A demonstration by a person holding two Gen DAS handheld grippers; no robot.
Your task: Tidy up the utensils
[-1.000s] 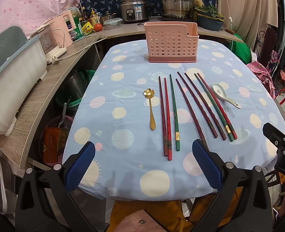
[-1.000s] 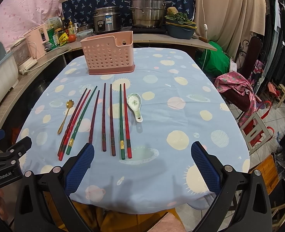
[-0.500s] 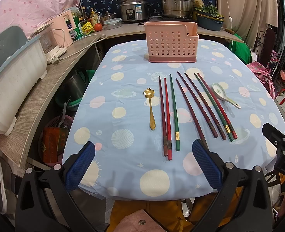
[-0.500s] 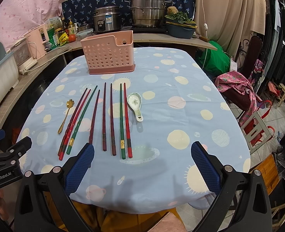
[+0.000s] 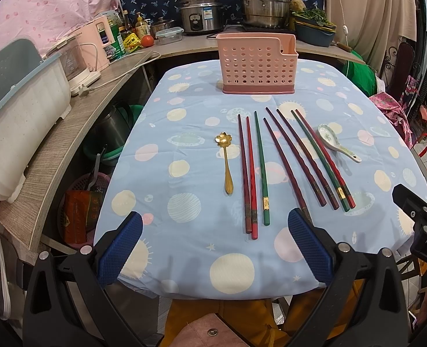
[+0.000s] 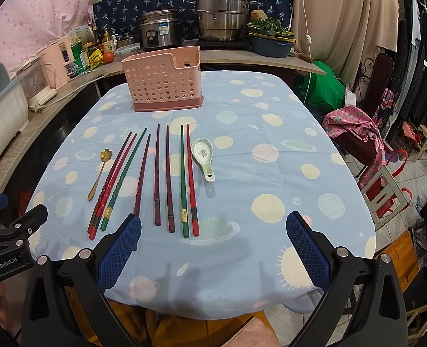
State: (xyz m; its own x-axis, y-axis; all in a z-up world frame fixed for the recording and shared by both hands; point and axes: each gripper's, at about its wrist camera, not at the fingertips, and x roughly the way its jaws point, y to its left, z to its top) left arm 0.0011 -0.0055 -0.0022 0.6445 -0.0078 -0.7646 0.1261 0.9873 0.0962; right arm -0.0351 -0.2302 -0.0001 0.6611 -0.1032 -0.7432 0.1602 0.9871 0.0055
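A pink perforated utensil holder [image 5: 256,63] [image 6: 164,82] stands upright at the far end of the table. Several red, maroon and green chopsticks [image 5: 261,164] [image 6: 168,173] lie side by side in the middle. A gold spoon [image 5: 226,162] [image 6: 99,170] lies to their left and a white ceramic spoon [image 5: 336,143] [image 6: 204,154] to their right. My left gripper [image 5: 213,245] is open and empty at the table's near edge. My right gripper [image 6: 213,245] is open and empty there too.
The table has a blue cloth with dots [image 5: 184,202] [image 6: 271,173]. A counter [image 5: 68,133] runs along the left with a white bin, appliances and bottles. Pots [image 6: 222,20] stand behind the table. A chair with pink cloth [image 6: 358,133] is at the right.
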